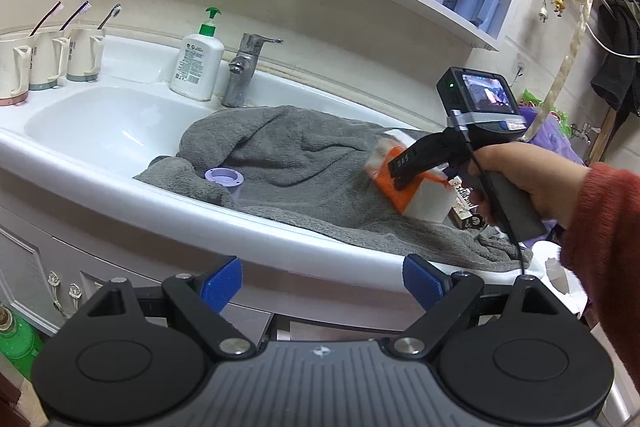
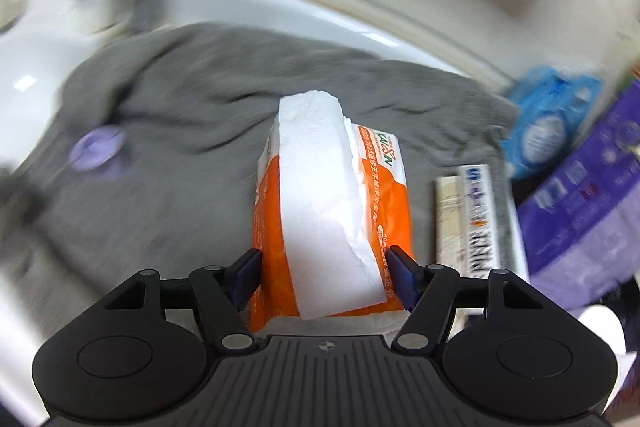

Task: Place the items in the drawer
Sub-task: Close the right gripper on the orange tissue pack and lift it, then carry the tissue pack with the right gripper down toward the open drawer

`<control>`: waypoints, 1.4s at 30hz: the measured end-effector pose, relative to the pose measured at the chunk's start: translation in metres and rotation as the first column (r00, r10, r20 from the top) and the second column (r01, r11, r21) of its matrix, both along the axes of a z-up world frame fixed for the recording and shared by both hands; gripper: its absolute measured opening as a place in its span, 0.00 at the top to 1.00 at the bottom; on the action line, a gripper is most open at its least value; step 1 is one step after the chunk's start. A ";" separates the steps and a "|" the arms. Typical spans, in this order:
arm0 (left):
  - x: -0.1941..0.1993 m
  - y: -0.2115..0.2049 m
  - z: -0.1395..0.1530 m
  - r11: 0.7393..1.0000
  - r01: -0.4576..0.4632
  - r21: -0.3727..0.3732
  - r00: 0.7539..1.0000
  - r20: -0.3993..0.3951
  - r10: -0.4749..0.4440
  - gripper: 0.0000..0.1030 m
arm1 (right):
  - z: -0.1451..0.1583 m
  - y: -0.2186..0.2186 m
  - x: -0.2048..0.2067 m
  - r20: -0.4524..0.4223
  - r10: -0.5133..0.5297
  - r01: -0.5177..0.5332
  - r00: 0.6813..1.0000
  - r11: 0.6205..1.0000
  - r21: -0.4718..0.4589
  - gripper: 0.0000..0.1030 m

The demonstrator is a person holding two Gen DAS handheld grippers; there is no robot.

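Note:
An orange and white tissue pack [image 2: 332,211] with a white sheet sticking out sits between the fingers of my right gripper [image 2: 326,277], which is shut on it above a grey towel [image 2: 180,131]. The same pack [image 1: 412,183] and right gripper show in the left wrist view at the right of the sink. A small purple cup [image 1: 225,181] lies on the towel [image 1: 300,163], and a long toothpaste box [image 2: 476,219] lies right of the pack. My left gripper [image 1: 322,281] is open and empty below the sink's front rim [image 1: 160,199], above an open drawer gap [image 1: 340,327].
A faucet [image 1: 244,67], a lotion pump bottle [image 1: 198,63] and three cups with toothbrushes [image 1: 52,61] stand at the back of the white basin. Shelves with jars hang above. Blue and purple packages [image 2: 580,167] lie right of the towel. Cabinet doors [image 1: 40,275] are lower left.

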State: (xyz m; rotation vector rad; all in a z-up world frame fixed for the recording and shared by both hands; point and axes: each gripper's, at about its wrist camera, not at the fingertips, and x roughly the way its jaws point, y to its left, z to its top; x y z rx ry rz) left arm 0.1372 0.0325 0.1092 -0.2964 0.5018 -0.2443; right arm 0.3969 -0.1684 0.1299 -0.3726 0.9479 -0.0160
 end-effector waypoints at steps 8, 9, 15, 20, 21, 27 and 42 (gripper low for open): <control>0.000 0.003 -0.001 1.000 -0.008 -0.001 1.000 -0.010 0.008 0.00 | 0.028 0.006 -0.006 0.018 0.091 -0.091 0.996 0.996 -0.001 0.00; -0.001 0.004 -0.001 1.000 -0.007 -0.001 1.000 -0.009 0.007 0.00 | 0.028 0.003 -0.002 -0.002 0.090 -0.089 0.996 0.996 0.031 0.00; -0.001 0.005 -0.001 1.000 -0.006 -0.001 1.000 -0.009 0.006 0.00 | 0.010 -0.002 0.016 -0.065 0.052 -0.043 0.997 0.991 0.128 0.00; -0.001 0.005 -0.001 1.000 -0.008 0.002 1.000 -0.011 0.008 0.00 | -0.013 0.011 0.034 -0.100 0.023 -0.016 0.995 0.997 0.070 0.01; -0.001 0.006 -0.001 1.000 -0.009 0.003 1.000 -0.011 0.009 0.00 | -0.015 0.011 0.034 -0.095 0.014 -0.008 0.995 0.998 0.068 0.04; 0.003 0.009 -0.002 1.000 -0.019 -0.001 1.000 -0.021 0.019 0.00 | -0.010 -0.007 0.022 -0.065 -0.047 0.057 0.997 0.986 0.159 0.11; 0.011 -0.036 -0.016 0.994 0.086 0.069 0.995 -0.061 -0.082 0.00 | 0.002 -0.057 -0.028 -0.068 -0.091 0.108 0.994 0.948 0.299 0.11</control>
